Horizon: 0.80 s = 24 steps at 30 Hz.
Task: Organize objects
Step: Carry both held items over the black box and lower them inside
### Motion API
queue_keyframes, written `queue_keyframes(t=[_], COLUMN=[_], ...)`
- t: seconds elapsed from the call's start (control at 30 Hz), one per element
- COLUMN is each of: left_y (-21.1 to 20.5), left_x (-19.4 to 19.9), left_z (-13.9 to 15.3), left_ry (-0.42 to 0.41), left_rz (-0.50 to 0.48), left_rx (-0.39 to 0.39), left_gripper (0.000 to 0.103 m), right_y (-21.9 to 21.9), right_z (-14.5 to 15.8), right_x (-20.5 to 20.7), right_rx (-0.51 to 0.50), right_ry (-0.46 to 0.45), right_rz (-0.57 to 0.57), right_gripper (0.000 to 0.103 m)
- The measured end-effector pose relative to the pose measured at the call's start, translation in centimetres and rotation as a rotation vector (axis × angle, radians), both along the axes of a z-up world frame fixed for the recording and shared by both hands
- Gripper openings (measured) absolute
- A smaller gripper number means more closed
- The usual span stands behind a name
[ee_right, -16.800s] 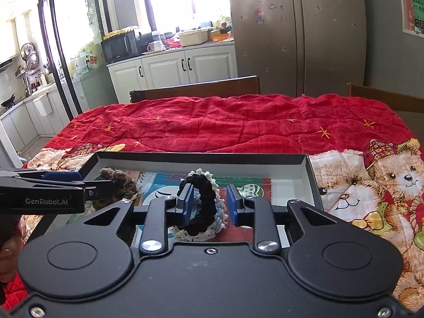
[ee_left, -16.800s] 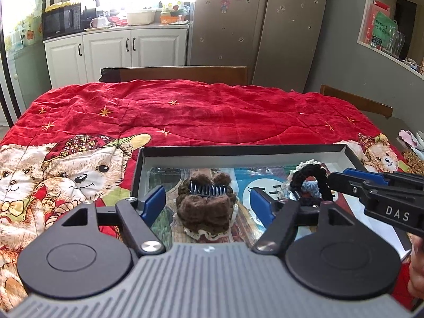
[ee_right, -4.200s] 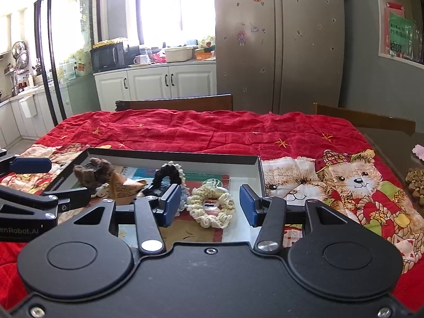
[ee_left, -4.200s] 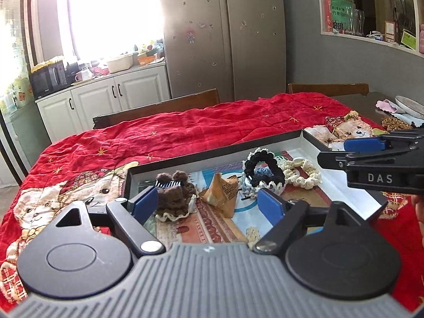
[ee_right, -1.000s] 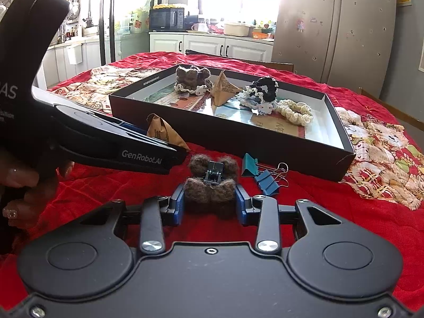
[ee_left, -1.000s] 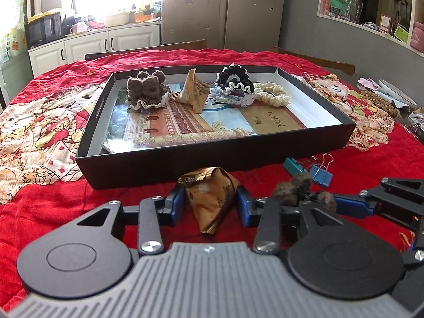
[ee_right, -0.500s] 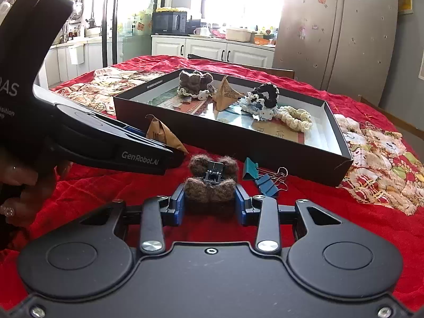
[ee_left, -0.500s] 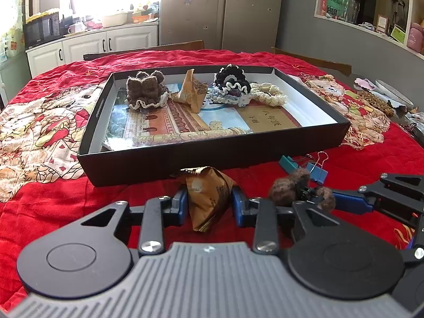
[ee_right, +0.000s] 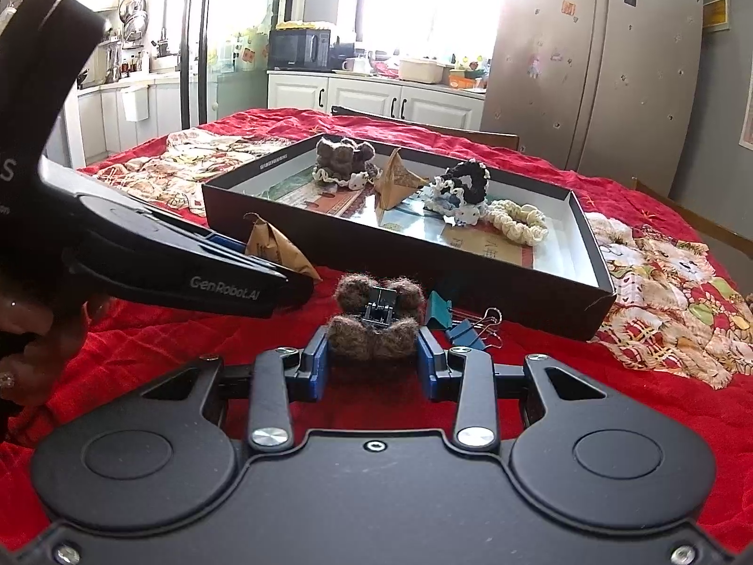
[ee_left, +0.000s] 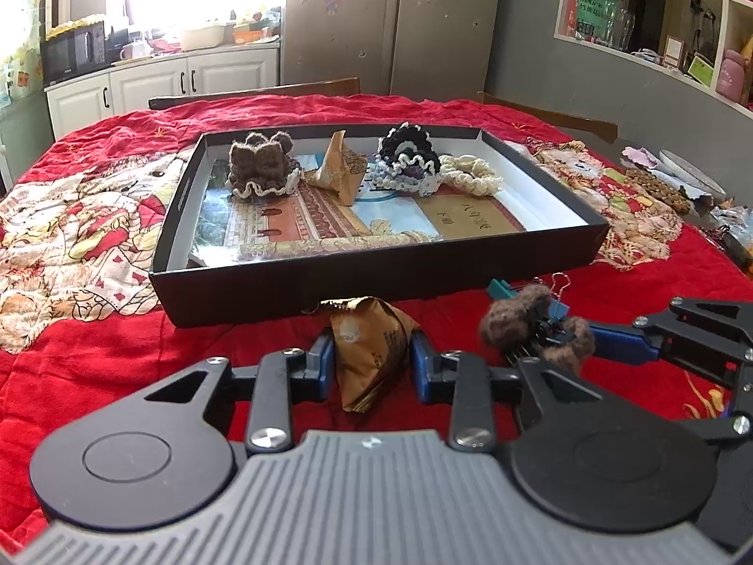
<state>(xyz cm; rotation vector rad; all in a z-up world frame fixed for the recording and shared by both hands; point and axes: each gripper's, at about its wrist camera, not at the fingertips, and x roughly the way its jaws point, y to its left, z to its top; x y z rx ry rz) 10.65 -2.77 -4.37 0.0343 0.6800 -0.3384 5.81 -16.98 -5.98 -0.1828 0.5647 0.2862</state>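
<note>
A black shallow box (ee_left: 376,278) lies on the red quilt. It holds a brown fuzzy hair piece (ee_left: 261,162), a brown pyramid packet (ee_left: 341,172), a black-and-white scrunchie (ee_left: 407,155) and a cream scrunchie (ee_left: 470,174). In front of the box, my left gripper (ee_left: 372,365) is shut on a second brown packet (ee_left: 367,334), which stands upright between the blue pads. Just to its right, my right gripper (ee_right: 374,360) is shut on a brown fuzzy hair clip (ee_right: 376,320) and holds it just above the quilt.
A teal binder clip (ee_right: 437,306) and a blue one (ee_right: 463,329) lie by the box's front right corner. A hand (ee_right: 28,343) grips the left tool. Dark snacks (ee_left: 659,183) and a plate (ee_left: 687,174) sit at the far right edge. Wooden chairs stand behind the table.
The left jaws have narrowed onto the brown packet, which now stands pinched between the pads. The right gripper keeps its hold on the fuzzy clip. Both hands have barely moved.
</note>
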Motion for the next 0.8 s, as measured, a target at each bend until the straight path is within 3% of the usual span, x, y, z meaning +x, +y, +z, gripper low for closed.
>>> queue_keyframes(t=[0.8], left_y=[0.9], left_x=[-0.7], left_z=[4.4], left_ry=[-0.092], left_rz=[-0.011], left_rx=[-0.022], left_gripper=[0.036], right_y=[-0.1], right_z=[4.1], right_x=[-0.7], right_rx=[-0.021], right_ry=[-0.100], right_rz=[0.010], right_gripper=[0.035])
